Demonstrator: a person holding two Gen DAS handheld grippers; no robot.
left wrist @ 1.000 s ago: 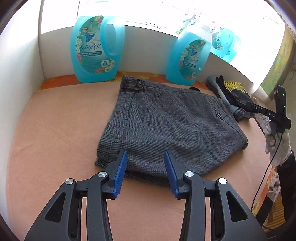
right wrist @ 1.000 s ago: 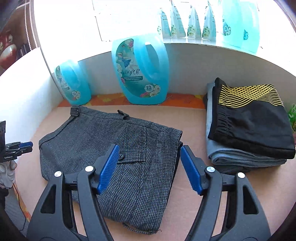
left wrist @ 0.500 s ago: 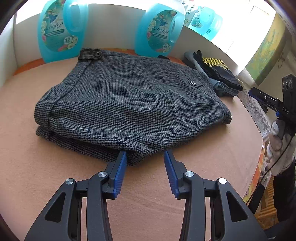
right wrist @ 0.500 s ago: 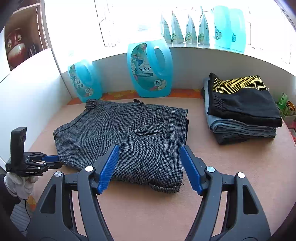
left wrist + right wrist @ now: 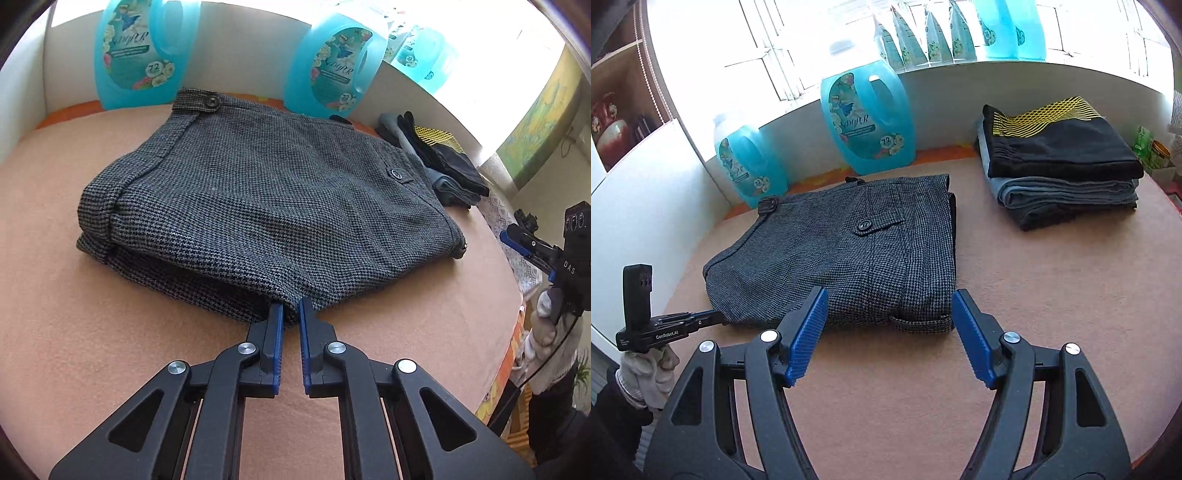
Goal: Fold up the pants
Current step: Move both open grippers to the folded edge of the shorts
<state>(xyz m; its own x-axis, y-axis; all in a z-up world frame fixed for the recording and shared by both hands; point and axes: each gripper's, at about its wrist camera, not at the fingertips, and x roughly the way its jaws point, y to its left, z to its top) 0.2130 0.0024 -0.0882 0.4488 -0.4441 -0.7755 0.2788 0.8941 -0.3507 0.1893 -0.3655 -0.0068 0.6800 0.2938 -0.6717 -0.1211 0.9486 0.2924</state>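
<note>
The grey houndstooth pants [image 5: 273, 206] lie folded on the tan table; they also show in the right wrist view [image 5: 849, 258]. My left gripper [image 5: 291, 308] is shut on the near folded edge of the pants, with cloth pinched between its blue pads. From the right wrist view the left gripper [image 5: 713, 318] touches the left edge of the pants. My right gripper [image 5: 888, 314] is open and empty, just in front of the pants' near hem. It shows at the right of the left wrist view [image 5: 524, 242].
A stack of folded clothes, black with a yellow pattern on top [image 5: 1060, 162], sits at the back right. Blue detergent bottles [image 5: 868, 122] stand along the white back wall [image 5: 960, 107]. The tan table [image 5: 1052, 314] stretches to the right.
My left gripper has closed onto the near edge of the pants. My right gripper has moved slightly closer to the pants and stays open.
</note>
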